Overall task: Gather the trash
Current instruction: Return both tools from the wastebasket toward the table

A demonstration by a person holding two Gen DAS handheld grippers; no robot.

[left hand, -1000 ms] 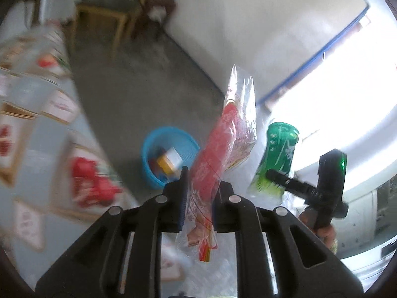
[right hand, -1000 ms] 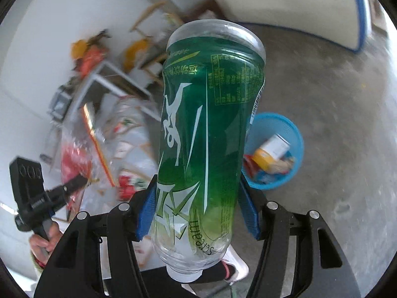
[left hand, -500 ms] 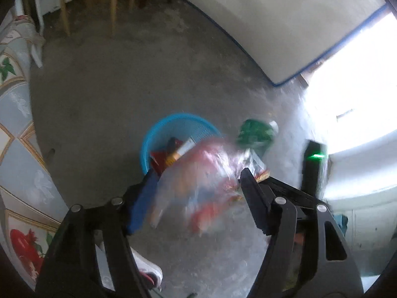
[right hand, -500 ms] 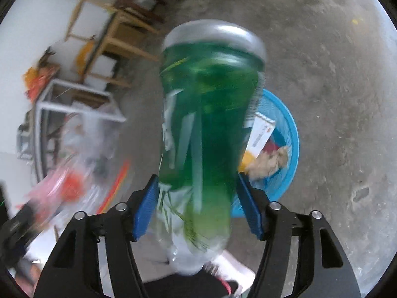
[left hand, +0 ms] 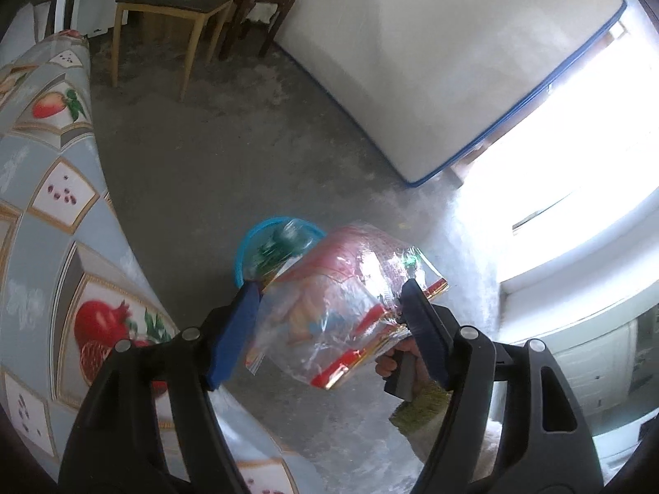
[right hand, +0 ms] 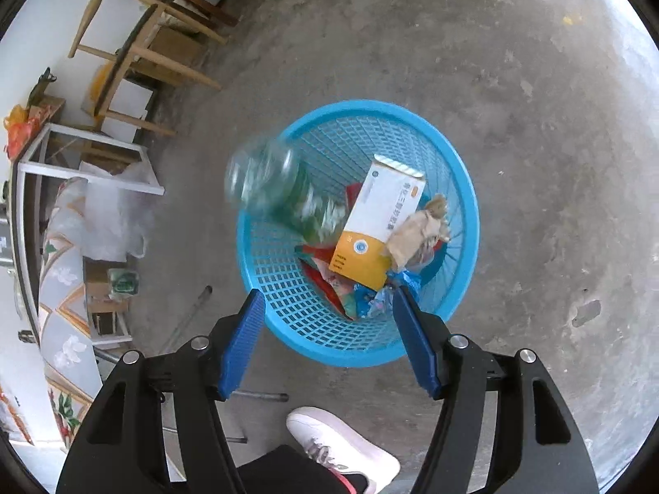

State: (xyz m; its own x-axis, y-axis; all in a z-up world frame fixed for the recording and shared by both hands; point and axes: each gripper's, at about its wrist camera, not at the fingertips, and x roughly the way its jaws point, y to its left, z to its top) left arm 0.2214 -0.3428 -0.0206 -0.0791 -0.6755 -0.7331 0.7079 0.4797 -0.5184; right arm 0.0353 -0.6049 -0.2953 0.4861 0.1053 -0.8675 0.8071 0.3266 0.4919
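Observation:
My right gripper [right hand: 325,325] is open and empty above the blue mesh basket [right hand: 461,189]. The green plastic bottle [right hand: 280,193], blurred, is dropping into the basket beside an orange and white box [right hand: 375,226] and crumpled paper [right hand: 416,230]. My left gripper [left hand: 329,321] is open. A clear and red plastic wrapper [left hand: 342,313] sits loose between its fingers, over the floor near the basket [left hand: 247,247]. The bottle [left hand: 276,247] shows blurred at the basket in the left wrist view.
A table with a fruit-pattern cloth [left hand: 49,206] is at the left. A wooden chair [left hand: 173,8] and a leaning mattress [left hand: 432,53] stand beyond. My shoe [right hand: 342,448] is just in front of the basket. A metal rack [right hand: 82,152] and wooden chairs [right hand: 136,49] stand at the left.
The right gripper opened and let go of the green bottle, which falls into the basket. The left gripper opened; the wrapper is no longer clamped and has tipped flat between the fingers.

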